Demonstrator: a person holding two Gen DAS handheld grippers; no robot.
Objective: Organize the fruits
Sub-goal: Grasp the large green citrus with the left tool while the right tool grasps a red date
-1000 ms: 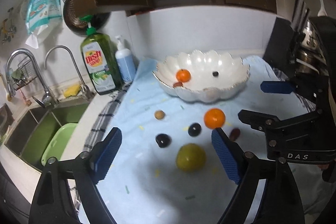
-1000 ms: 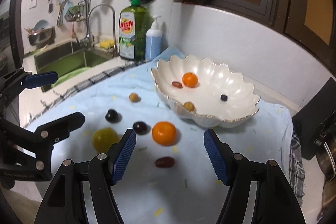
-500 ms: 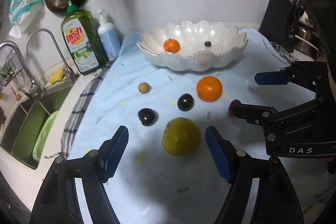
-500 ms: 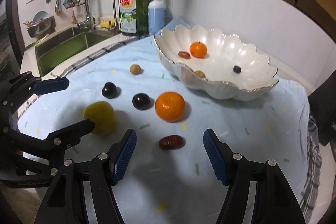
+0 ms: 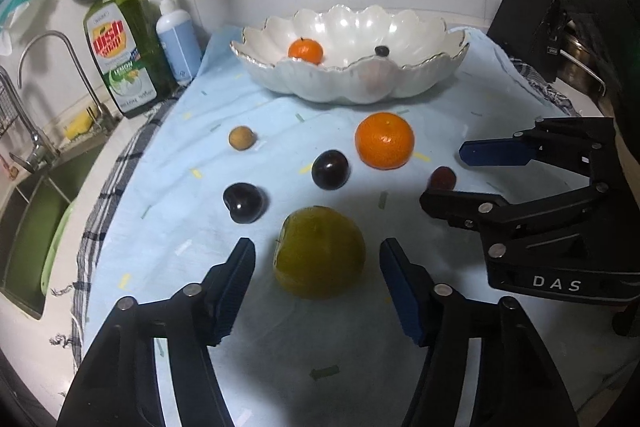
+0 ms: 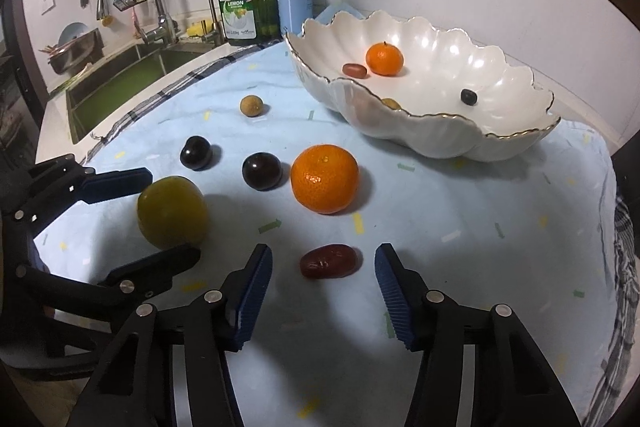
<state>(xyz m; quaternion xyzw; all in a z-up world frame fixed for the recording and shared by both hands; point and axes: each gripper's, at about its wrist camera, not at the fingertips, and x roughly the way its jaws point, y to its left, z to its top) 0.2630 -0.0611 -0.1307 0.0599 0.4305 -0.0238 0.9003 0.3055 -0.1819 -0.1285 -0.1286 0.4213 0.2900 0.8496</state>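
On the pale blue cloth (image 5: 192,219), the round yellow-green fruit (image 5: 320,253) is straddled untouched by the closing left gripper (image 5: 318,285), the wrinkled dark-red date (image 6: 329,261) likewise by the right gripper (image 6: 324,289)

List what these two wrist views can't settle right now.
- Bowl contents: in the left view the near rim hides the floor; only one orange and a dark berry show.
- Red date: in the left view partly behind the right gripper.
- Tan fruit in bowl: in the right view cut by the rim, kind unclear.
- Green fruit: far side hidden; contact with the left gripper unclear there.
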